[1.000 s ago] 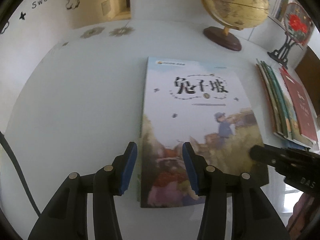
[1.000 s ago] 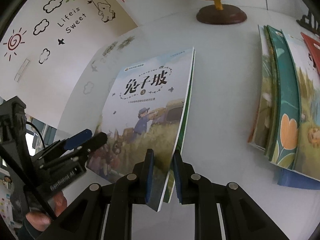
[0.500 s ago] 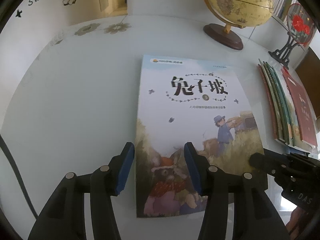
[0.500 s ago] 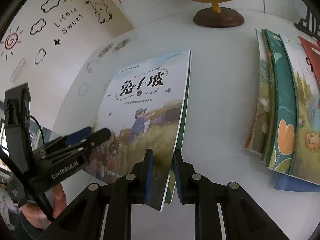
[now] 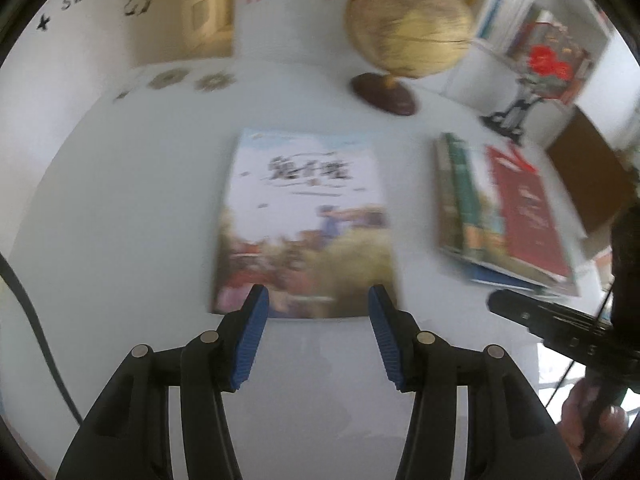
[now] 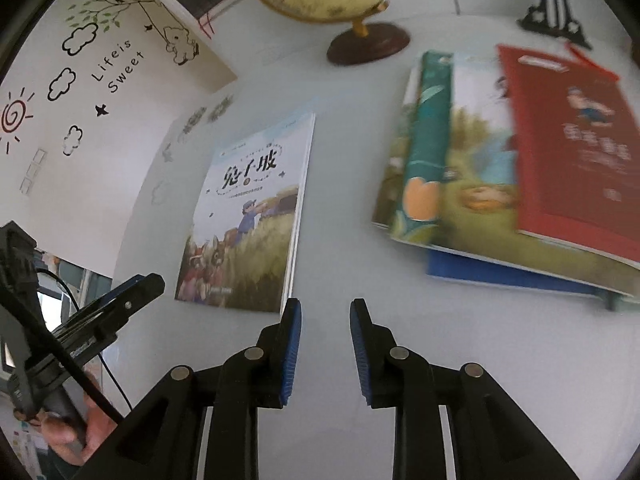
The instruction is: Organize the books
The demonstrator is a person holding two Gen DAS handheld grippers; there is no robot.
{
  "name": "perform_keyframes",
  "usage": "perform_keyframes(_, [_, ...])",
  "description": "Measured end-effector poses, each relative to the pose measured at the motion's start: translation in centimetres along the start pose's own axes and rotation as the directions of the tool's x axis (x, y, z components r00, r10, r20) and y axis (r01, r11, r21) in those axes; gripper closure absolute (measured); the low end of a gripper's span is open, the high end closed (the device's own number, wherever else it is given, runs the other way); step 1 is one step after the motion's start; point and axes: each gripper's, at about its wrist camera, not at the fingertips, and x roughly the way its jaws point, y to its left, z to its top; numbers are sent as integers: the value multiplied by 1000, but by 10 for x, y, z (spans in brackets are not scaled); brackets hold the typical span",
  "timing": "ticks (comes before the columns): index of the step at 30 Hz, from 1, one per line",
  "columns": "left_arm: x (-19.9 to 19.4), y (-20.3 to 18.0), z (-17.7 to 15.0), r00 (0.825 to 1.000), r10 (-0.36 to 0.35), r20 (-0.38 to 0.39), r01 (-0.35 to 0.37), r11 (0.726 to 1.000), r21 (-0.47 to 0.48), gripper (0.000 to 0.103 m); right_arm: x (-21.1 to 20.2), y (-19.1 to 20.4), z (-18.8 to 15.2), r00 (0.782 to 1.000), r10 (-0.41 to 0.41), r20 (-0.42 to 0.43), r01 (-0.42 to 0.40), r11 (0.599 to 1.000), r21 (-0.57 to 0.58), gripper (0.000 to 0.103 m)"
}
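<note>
Both units empty, the left hand-held gripper (image 5: 316, 304) part open and the right hand-held gripper (image 6: 325, 316) with jaws opening, the picture book (image 6: 248, 216) lies flat on the worktop (image 6: 344, 184) just ahead; risk: thin edge slips any shallow regrasp.

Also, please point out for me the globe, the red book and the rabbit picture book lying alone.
globe (image 6: 368, 42): right wrist view, on its brown base.
red book (image 6: 576, 152): right wrist view, middle of its cover.
rabbit picture book (image 6: 250, 216): right wrist view, centre of its cover.
</note>
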Motion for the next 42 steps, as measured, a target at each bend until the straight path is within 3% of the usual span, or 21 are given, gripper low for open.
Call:
perform_keyframes(4, [-22, -30, 2, 998, -31, 46, 28, 998, 50, 55, -39, 4, -7, 997, -46, 63, 47, 999, -19, 79])
perform_keyframes(13, [-52, -73, 13, 991, -70, 116, 54, 989, 136, 55, -101, 18, -10, 969, -151, 197, 166, 984, -62, 79])
perform_keyframes(27, [-53, -131, 12, 985, -125, 120, 96, 970, 225, 55, -144, 2, -18, 944, -203, 258, 218, 975, -30, 79])
perform_keyframes(33, [-33, -159, 17, 983, -161, 85, 137, 962, 237, 55, -156, -32, -18, 933, -244, 265, 251, 968, 5, 79])
perform_keyframes(39, [8, -192, 27, 983, -180, 47, 166, 962, 219, 55, -163, -100, -10, 934, -265, 239, 245, 963, 108, 79])
perform_keyframes(42, [33, -209, 33, 981, -193, 8, 187, 958, 216, 55, -158, -134, -2, 941, -270, 206, 242, 959, 151, 72])
